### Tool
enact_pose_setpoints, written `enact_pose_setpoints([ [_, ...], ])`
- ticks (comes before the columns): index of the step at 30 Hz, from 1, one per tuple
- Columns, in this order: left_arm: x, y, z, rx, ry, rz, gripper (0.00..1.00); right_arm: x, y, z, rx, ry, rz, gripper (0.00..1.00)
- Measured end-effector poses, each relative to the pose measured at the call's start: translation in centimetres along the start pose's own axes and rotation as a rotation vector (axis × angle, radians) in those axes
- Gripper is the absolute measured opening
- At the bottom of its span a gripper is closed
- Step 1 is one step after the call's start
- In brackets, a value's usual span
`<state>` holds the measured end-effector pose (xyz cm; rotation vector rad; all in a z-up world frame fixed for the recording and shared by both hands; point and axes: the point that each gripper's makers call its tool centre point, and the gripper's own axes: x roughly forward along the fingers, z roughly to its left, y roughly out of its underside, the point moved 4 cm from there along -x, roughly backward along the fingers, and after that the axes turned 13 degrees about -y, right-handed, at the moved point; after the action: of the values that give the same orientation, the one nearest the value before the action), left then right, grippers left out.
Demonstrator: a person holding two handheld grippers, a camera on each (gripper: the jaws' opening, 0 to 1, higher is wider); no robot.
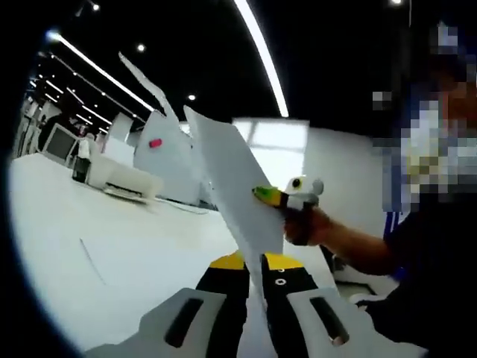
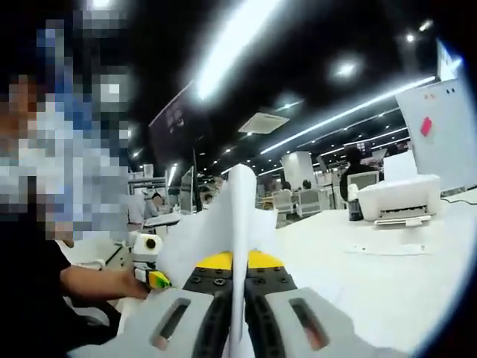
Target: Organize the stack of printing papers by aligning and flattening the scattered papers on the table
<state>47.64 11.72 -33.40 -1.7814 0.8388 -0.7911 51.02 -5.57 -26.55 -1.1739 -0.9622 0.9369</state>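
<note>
Bright strip lights cross a dark ceiling above a wide white table (image 1: pixel 112 246) in an open office. In the left gripper view we see the left gripper (image 1: pixel 255 270), its yellow-tipped black jaws rising from six o'clock and pressed together on the lower edge of a thin stack of white printing papers (image 1: pixel 235 186). That stack stands upright off the table and leans toward eleven o'clock. At three o'clock, the right gripper (image 1: pixel 270 197), with a green and yellow tip, touches the far edge of the same papers, held in a person's hand (image 1: pixel 317 226).

In the right gripper view, the right gripper (image 2: pixel 238 267) shows its yellow-tipped black jaws clamped on the papers (image 2: pixel 240 216), which rise edge-on toward twelve o'clock. At eight o'clock the left gripper (image 2: pixel 155 279) meets the sheets. At three o'clock a white boxy desktop printer (image 2: pixel 399 198) sits on the table (image 2: pixel 373 283), well apart from the papers.
</note>
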Motion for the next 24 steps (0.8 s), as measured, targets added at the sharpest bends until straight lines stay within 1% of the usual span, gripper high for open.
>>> enact_pose_setpoints([
  [4,0.0,-0.2,-0.2,-0.029,0.011,-0.004,0.16,0.4,0.1,0.5,-0.008,0.032,0.005,0.0],
  [12,-0.1,-0.3,-0.3,-0.026,0.013,-0.007,0.19,1.6,0.2,1.8,0.078,0.016,-0.028,0.0],
  [15,0.0,-0.3,-0.5,-0.021,0.017,-0.011,0.23,2.1,0.3,2.3,0.084,0.014,-0.029,0.0],
  [16,0.0,-0.4,-0.6,-0.02,0.021,-0.012,0.23,2.2,0.2,2.0,0.086,0.013,-0.027,0.0],
  [23,-0.1,-0.4,-0.6,-0.027,0.021,-0.012,0.24,3.2,0.5,2.8,0.114,-0.014,-0.027,0.0],
  [24,-0.1,-0.4,-0.6,-0.028,0.022,-0.012,0.25,3.2,0.4,2.4,0.118,-0.017,-0.029,0.0],
])
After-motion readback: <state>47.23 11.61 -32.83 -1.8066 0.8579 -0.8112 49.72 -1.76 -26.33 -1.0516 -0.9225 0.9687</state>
